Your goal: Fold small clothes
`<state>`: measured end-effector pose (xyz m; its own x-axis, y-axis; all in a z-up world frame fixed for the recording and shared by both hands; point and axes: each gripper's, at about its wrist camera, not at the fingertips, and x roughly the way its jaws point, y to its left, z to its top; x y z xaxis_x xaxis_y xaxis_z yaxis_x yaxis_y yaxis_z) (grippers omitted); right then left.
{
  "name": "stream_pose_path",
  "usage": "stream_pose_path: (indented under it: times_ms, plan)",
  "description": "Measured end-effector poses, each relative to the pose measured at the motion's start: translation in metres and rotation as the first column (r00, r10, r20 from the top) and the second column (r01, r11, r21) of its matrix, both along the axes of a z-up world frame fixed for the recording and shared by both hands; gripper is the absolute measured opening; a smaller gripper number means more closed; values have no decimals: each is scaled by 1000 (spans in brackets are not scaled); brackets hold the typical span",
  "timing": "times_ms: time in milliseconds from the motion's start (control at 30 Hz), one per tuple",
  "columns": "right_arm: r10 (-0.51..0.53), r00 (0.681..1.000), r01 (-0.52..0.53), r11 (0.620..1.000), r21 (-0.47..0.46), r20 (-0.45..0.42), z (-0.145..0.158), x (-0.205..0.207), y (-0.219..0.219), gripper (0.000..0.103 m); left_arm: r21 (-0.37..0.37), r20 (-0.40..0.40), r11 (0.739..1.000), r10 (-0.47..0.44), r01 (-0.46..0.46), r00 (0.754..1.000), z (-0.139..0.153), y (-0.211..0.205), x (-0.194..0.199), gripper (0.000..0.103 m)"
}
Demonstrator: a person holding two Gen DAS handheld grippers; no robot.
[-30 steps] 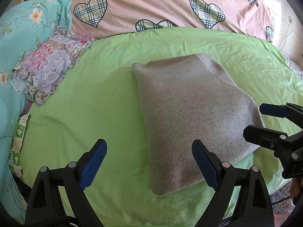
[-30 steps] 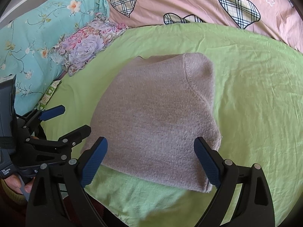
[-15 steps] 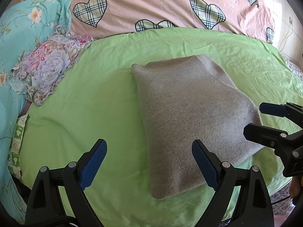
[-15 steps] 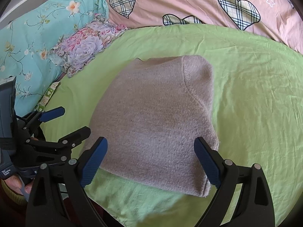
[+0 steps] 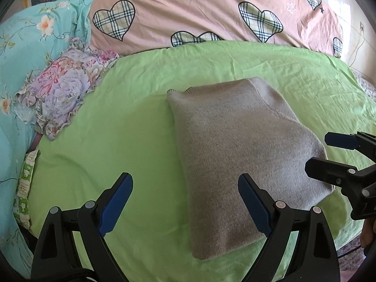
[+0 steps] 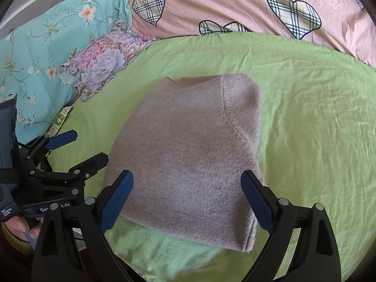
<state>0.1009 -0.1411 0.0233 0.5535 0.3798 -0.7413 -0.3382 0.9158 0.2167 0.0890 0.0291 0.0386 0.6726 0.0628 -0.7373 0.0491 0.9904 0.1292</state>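
A grey knit garment (image 5: 239, 150) lies folded into a compact rectangle on the green sheet (image 5: 131, 127); it also shows in the right wrist view (image 6: 188, 150). My left gripper (image 5: 185, 202) is open and empty, held above the sheet at the garment's near left edge. My right gripper (image 6: 188, 202) is open and empty, held above the garment's near edge. Each gripper shows in the other's view: the right one (image 5: 329, 152) at the garment's right side, the left one (image 6: 77, 148) at its left side.
A floral ruffled pillow (image 5: 58, 89) lies at the sheet's left edge beside a turquoise flowered quilt (image 5: 35, 33). A pink quilt with plaid hearts (image 5: 211, 11) lies along the back. The bed's near edge drops off just under the grippers.
Both grippers have drawn back slightly from the garment, which lies still. Both stay open.
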Motion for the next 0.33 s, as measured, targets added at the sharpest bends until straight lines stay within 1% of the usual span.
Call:
stream_pose_path:
  times_ms: [200, 333]
  plan:
    - [1, 1000, -1, 1000, 5, -8, -3, 4, 1, 93, 13, 0, 1000, 5, -5, 1000, -3, -2, -1, 91]
    - [7, 1000, -7, 1000, 15, -15, -6, 6, 0, 93, -40, -26, 999, 13, -14, 1000, -5, 4, 3, 91]
